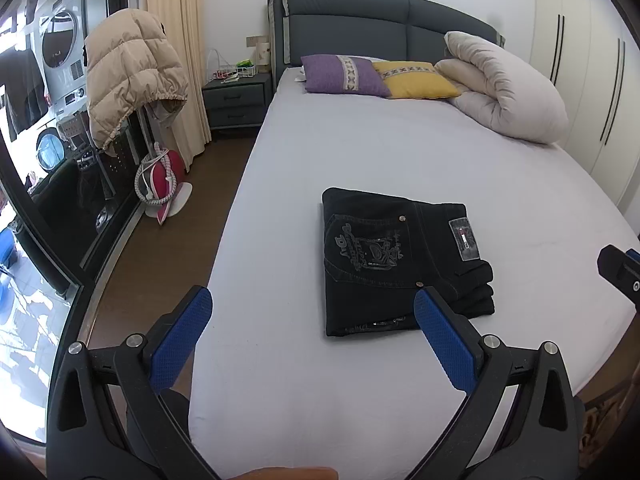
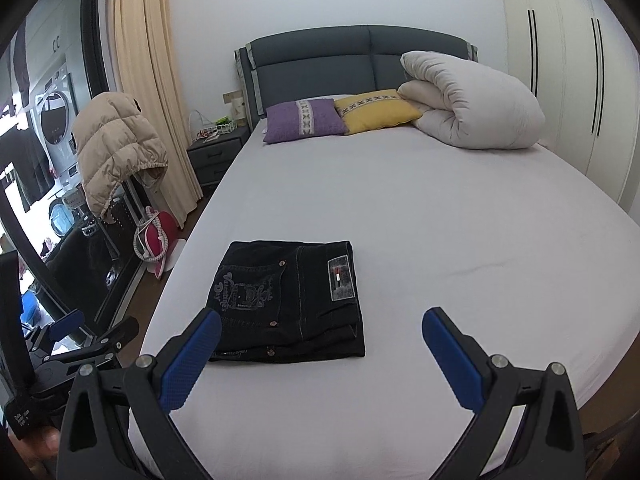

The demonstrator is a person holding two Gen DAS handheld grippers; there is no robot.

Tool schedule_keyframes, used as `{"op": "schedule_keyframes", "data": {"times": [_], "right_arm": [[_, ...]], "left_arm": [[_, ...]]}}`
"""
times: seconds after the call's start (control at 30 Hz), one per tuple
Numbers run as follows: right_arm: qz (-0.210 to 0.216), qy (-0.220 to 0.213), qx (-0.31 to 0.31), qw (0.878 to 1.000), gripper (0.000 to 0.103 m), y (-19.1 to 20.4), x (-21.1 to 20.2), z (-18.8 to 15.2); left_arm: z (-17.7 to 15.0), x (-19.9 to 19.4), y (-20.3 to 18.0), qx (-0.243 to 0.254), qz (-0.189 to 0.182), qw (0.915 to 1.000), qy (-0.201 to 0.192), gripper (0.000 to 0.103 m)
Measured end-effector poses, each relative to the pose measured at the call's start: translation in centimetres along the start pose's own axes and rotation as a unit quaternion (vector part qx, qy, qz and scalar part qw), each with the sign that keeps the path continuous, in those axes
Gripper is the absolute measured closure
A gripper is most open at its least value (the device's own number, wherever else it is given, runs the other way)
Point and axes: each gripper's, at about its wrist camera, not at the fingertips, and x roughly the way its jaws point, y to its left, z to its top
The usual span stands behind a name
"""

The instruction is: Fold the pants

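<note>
You are holding the left gripper [image 1: 312,312] low over the near edge of the bed [image 1: 360,152], its jaws spread wide and gripping nothing. You are keeping the right gripper [image 2: 322,328] equally wide apart and empty. Just beyond both, the black pants [image 2: 290,300] are lying folded into a compact rectangle on the sheet, the long side running across the bed, waistband label toward the right. Farther off, pillows [image 2: 304,120] and a rolled duvet [image 2: 472,104] are sitting by the headboard.
</note>
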Motion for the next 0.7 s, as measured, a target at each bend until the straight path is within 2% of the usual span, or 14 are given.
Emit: {"op": "schedule_keyframes", "data": {"times": [0.7], "right_arm": [[0.001,0.008,-0.006,1.000,0.000,0.0,0.6,-0.1]], "left_arm": [[-0.6,1.1,0.1,-0.002,-0.003,1.0000,0.008,0.000]]}}
